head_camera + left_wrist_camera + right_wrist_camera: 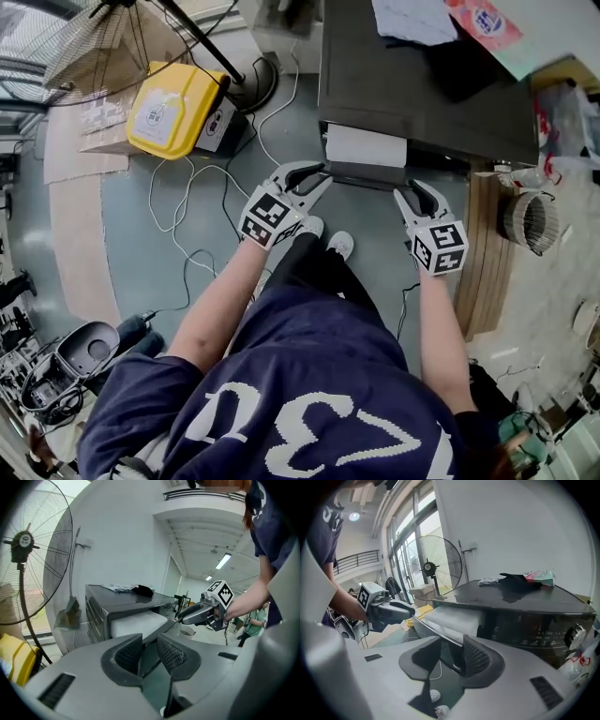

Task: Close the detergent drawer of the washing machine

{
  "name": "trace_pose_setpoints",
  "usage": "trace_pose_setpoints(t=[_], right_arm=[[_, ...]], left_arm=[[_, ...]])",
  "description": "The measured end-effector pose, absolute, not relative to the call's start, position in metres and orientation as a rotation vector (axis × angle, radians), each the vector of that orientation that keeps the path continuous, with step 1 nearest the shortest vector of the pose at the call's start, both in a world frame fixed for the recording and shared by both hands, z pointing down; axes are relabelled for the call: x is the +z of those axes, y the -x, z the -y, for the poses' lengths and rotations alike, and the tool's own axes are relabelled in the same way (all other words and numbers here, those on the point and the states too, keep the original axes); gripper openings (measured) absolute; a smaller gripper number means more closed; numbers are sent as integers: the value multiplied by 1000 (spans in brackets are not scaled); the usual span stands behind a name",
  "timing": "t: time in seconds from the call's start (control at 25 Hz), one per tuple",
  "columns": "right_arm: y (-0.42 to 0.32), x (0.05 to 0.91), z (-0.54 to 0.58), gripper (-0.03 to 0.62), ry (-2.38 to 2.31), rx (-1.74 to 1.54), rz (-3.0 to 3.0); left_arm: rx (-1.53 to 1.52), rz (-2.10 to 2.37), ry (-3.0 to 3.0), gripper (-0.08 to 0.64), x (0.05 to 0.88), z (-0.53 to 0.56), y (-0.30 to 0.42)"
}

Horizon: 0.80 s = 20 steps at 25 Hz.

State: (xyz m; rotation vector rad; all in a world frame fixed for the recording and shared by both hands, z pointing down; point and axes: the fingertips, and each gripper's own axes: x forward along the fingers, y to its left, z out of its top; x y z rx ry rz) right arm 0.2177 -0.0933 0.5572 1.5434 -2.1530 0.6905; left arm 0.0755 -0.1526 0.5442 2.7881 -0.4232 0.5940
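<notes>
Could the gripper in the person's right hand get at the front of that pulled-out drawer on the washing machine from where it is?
Probably yes. The right gripper is already at the front panel of the detergent drawer, its jaws apart around the panel's edge, and nothing looks to be blocking it.

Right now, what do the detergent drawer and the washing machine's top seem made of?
Detergent drawer: likely plastic, matt white body, dark front panel, smooth moulded edges. Washing machine top: dark grey, slightly glossy with soft reflections; painted metal or plastic, cannot tell which.
</notes>
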Motion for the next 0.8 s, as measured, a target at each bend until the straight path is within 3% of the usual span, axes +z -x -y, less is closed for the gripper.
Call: trace_pose_setpoints(t=[0.8], right_arm=[[-239,552,155,163,-1722,636,2088]], left_arm=[[600,669,-2768,123,542,217,-95]])
